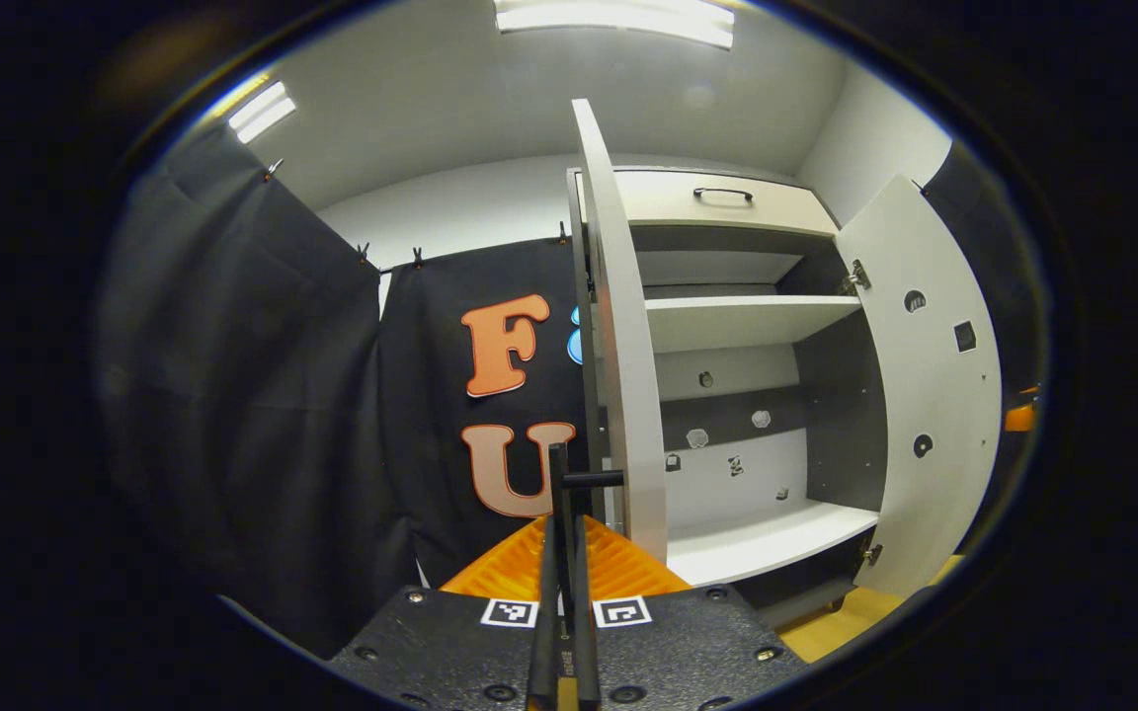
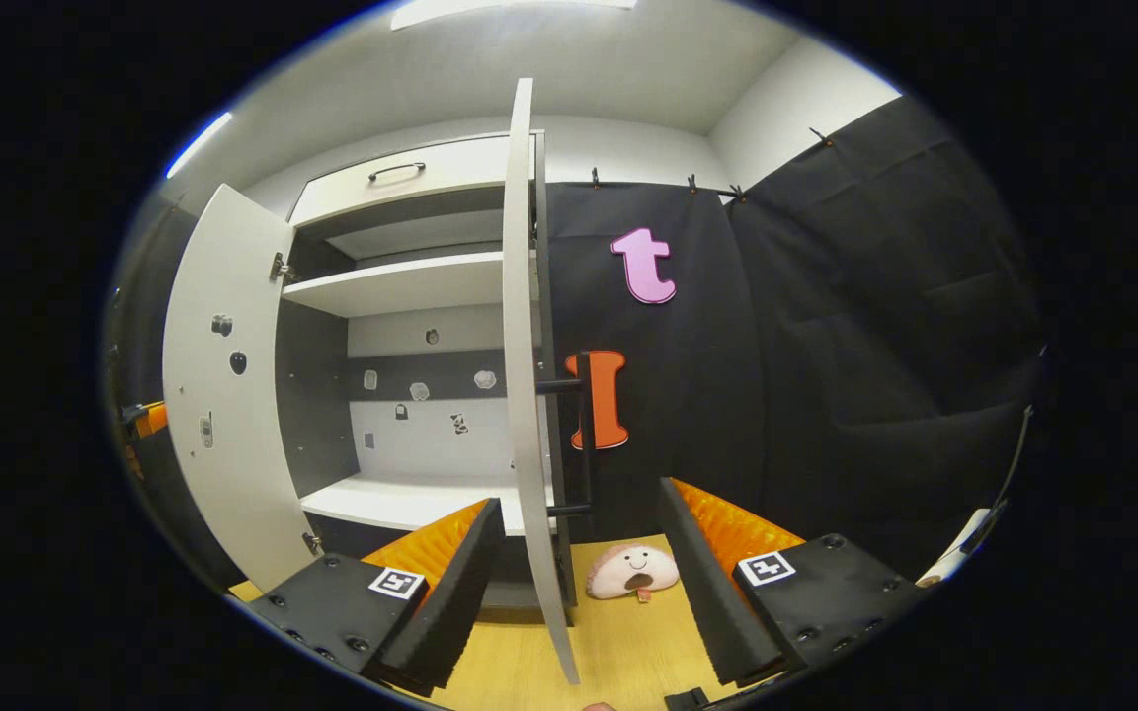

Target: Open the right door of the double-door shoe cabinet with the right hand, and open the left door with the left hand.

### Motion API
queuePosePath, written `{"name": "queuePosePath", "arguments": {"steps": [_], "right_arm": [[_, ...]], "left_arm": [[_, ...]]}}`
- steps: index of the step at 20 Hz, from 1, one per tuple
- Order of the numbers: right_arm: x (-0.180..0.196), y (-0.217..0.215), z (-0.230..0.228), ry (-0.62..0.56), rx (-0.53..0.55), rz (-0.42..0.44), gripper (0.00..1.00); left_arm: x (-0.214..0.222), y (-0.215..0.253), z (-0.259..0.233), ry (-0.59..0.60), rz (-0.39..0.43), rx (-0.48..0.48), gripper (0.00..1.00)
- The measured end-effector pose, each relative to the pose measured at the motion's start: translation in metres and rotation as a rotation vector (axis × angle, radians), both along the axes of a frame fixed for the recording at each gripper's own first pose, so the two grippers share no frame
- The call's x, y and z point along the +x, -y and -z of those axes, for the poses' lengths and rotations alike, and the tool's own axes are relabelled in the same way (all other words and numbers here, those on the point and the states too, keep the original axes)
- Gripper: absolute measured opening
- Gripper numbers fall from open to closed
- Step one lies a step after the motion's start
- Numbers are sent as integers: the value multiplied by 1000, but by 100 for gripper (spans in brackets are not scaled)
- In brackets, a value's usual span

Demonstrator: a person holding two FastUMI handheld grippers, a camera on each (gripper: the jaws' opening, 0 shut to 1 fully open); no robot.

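Observation:
The white shoe cabinet point(image 1: 747, 316) stands with both doors swung out. In the left gripper view I see the left door point(image 1: 620, 346) edge-on, and my left gripper point(image 1: 566, 533) is shut on its black bar handle point(image 1: 559, 479). The right door point(image 1: 925, 375) hangs wide open at the far right. In the right gripper view that right door point(image 2: 528, 375) is edge-on, running down between the spread fingers of my right gripper point(image 2: 579, 499), which is open. Its black handle point(image 2: 584, 434) stands just beyond the fingertips, untouched. The left door point(image 2: 223, 395) stands open at the left.
Above the shelves point(image 2: 401, 281) is a shut drawer point(image 1: 717, 197) with a black handle. A pink plush toy point(image 2: 633, 571) lies on the wooden floor point(image 2: 618, 642) by the right door's foot. Black cloth walls point(image 2: 846, 346) close in both sides.

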State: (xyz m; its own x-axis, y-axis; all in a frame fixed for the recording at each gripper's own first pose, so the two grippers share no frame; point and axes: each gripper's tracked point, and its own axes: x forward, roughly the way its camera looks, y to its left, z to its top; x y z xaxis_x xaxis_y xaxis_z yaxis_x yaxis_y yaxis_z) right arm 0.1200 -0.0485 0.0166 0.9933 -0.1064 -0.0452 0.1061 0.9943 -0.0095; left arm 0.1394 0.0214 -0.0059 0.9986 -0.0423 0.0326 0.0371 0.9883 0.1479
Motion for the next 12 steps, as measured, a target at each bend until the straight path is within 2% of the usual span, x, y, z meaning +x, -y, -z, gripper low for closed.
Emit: {"name": "queuePosePath", "arguments": {"steps": [4,5,9,12], "right_arm": [[-7,-23,7,-13,34,6,90],[-9,-26,7,-3,25,-3,100],[-18,-13,4,8,-32,-9,99],[-22,1,-4,5,-35,-39,99]], "left_arm": [[5,-6,20,-41,32,-30,8],[1,-7,21,-43,27,-40,8],[-37,-14,12,-24,-62,-4,9],[-64,13,0,-10,-86,-41,3]]}}
